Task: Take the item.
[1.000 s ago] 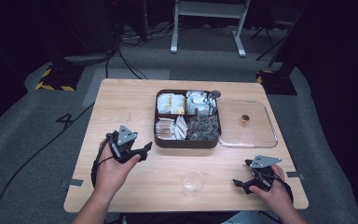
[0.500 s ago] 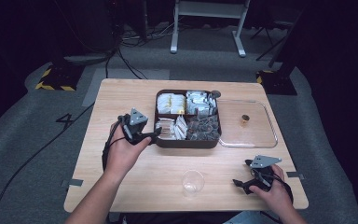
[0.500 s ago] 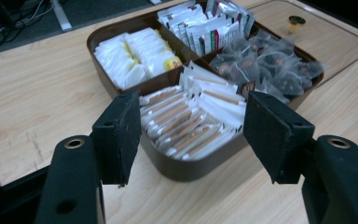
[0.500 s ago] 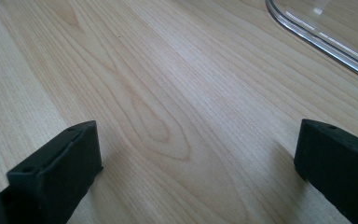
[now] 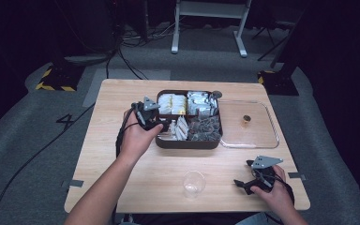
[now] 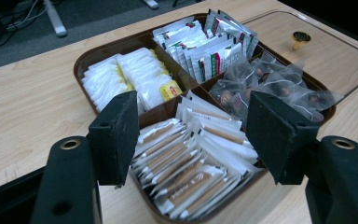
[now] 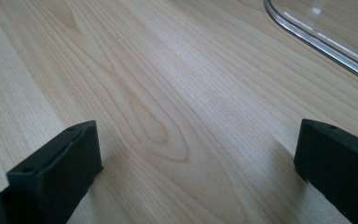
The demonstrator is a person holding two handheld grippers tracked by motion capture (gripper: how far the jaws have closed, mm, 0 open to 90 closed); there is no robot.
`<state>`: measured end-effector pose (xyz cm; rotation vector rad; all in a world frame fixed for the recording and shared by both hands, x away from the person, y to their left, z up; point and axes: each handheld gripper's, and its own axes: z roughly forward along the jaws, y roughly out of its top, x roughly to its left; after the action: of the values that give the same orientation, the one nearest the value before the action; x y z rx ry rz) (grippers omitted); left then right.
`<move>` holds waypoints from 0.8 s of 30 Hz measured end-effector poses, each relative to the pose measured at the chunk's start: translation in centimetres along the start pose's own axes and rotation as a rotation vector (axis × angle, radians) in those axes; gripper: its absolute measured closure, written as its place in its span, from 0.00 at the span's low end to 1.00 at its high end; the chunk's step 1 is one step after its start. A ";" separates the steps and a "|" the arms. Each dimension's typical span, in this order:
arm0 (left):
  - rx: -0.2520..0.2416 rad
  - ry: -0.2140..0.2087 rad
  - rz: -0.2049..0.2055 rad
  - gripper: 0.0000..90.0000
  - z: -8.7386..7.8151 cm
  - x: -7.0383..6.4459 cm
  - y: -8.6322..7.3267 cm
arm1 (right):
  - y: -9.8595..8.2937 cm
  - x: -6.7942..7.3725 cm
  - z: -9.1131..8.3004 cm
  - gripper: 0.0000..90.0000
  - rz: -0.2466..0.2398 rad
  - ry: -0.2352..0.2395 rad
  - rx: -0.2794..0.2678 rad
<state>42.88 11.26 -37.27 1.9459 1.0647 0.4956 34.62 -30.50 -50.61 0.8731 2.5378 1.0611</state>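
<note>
Light wooden table (image 5: pixel 122 103) carrying dark brown four-compartment tray (image 6: pixel 103 52), apparently sachet-filled; left gripper (image 6: pixel 191 135) hovering gaping, right gripper (image 7: pixel 196 163) resting spread.

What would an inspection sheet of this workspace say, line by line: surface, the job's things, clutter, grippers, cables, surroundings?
Surface: light wooden table, bare grain under the right gripper.
Job's things: brown four-compartment tray packed with sachets and tea bags; its clear lid lies flat to the tray's right, knob up; clear cup near the front edge.
Clutter: nothing seen.
Grippers: left gripper open, aimed at the near-left compartment of long sachets, touching nothing; right gripper open, low over the table, empty.
Cables: a black cable trails from the left gripper; more lie on the floor behind.
Surroundings: grey carpet, hazard-striped block, white stand legs.
</note>
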 end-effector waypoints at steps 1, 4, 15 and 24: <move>0.004 -0.006 0.001 0.39 0.3 0.1 0.2 | 0.0 0.0 0.0 0.01 0.000 0.000 0.000; 0.002 -0.018 0.001 0.39 1.5 0.4 0.6 | 0.0 0.0 0.0 0.01 0.000 0.000 0.000; 0.010 -0.013 -0.043 0.40 5.7 2.0 1.6 | 0.0 0.0 0.0 0.01 0.000 0.000 0.000; 0.062 0.001 -0.027 0.40 9.1 2.7 2.2 | 0.0 0.0 0.0 0.01 -0.002 0.000 0.000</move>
<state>51.54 8.41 -40.72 1.9824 1.1175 0.4537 34.63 -30.50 -50.61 0.8709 2.5382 1.0604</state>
